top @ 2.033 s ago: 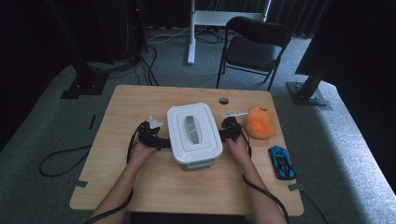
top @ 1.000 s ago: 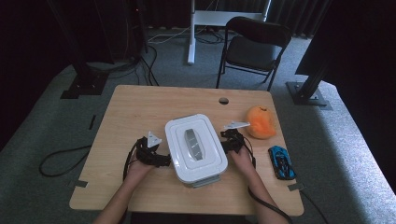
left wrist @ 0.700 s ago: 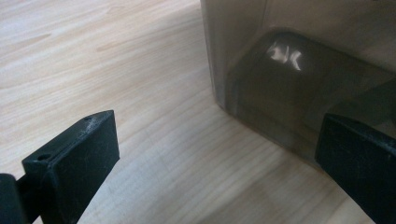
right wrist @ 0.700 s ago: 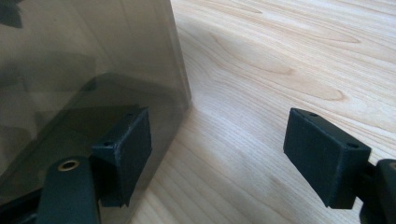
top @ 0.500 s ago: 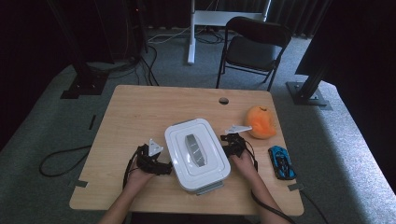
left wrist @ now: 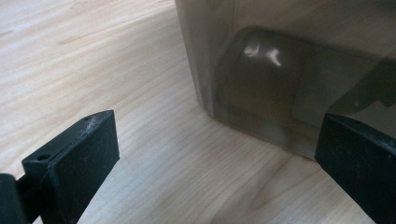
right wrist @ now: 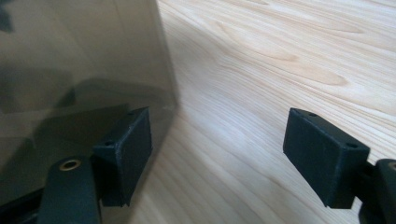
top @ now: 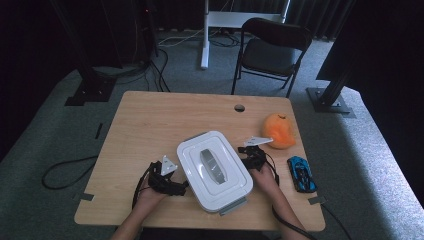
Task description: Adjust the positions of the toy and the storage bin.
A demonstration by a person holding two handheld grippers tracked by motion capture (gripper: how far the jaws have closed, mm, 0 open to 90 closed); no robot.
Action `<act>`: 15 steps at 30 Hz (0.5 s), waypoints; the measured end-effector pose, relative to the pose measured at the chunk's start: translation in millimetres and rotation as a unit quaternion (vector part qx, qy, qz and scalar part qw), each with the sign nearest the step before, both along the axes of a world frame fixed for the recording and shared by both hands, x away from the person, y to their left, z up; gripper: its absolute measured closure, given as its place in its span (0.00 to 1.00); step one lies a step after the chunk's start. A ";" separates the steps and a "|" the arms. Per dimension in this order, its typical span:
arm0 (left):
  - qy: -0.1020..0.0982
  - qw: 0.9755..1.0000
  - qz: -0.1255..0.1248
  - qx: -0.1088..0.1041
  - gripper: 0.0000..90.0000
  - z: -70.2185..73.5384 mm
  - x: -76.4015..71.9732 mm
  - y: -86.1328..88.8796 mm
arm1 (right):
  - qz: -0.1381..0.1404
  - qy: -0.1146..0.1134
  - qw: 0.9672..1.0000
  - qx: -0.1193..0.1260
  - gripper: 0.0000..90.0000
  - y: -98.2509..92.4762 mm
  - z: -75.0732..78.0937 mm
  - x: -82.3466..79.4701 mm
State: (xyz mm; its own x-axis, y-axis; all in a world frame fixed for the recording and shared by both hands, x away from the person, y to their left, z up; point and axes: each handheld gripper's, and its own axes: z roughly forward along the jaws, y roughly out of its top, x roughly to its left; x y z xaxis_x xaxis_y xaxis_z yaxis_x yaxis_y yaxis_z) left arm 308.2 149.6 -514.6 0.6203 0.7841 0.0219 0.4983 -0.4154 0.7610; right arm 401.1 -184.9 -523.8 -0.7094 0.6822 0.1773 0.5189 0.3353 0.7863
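A white lidded container (top: 215, 171) with a grey handle lies askew in the middle of the wooden table (top: 150, 125). My left gripper (top: 179, 188) is at its left side, near the front corner. In the left gripper view its jaws are open (left wrist: 215, 172) and the smoky container wall (left wrist: 280, 70) stands just ahead of them. My right gripper (top: 245, 154) is at the container's right side. Its jaws are open (right wrist: 224, 154) too; one fingertip (right wrist: 123, 149) rests against the container wall (right wrist: 79, 60), and bare wood lies between the two.
An orange soft toy (top: 279, 131) lies at the right of the table, and a blue toy car (top: 301, 173) sits near the right edge. A cable hole (top: 239, 107) is at the back. A black chair (top: 272, 50) stands behind the table.
The container has slid toward the near edge and turned a little, with both grippers moving along at its sides. The left hand came nearer; the jaws stayed open.
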 end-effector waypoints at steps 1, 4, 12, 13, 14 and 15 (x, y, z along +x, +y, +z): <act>0.002 1.000 -0.002 -0.006 0.00 -1.3 0.3 1.3 | -0.005 -0.001 1.000 -0.003 0.24 -1.3 -0.4 -0.1; 0.009 1.000 -0.008 -0.013 0.00 -5.8 1.8 3.7 | -0.011 -0.011 1.000 -0.004 0.19 -6.3 0.4 -3.1; 0.003 1.000 -0.008 -0.022 0.00 -5.5 3.6 16.6 | -0.046 -0.036 0.998 -0.005 0.17 -25.4 5.1 -18.3; 0.002 1.000 -0.009 -0.024 0.00 -5.5 3.5 18.3 | -0.045 -0.035 0.998 -0.001 0.17 -27.8 4.7 -21.2; 0.002 1.000 -0.009 -0.024 0.00 -5.5 3.5 18.3 | -0.045 -0.035 0.998 -0.001 0.17 -27.8 4.7 -21.2; 0.000 1.000 -0.010 -0.030 0.00 -5.3 3.4 24.8 | -0.046 -0.038 0.998 -0.003 0.16 -28.9 4.3 -23.2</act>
State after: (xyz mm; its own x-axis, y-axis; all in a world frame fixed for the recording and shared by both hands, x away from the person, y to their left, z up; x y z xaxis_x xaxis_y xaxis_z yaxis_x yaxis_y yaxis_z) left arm 311.7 174.3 -519.9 0.6353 0.7719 -0.0239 0.4900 -0.3790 0.7850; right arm 377.9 -213.8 -519.5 -0.6546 0.7462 0.1215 0.4870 0.2932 0.8227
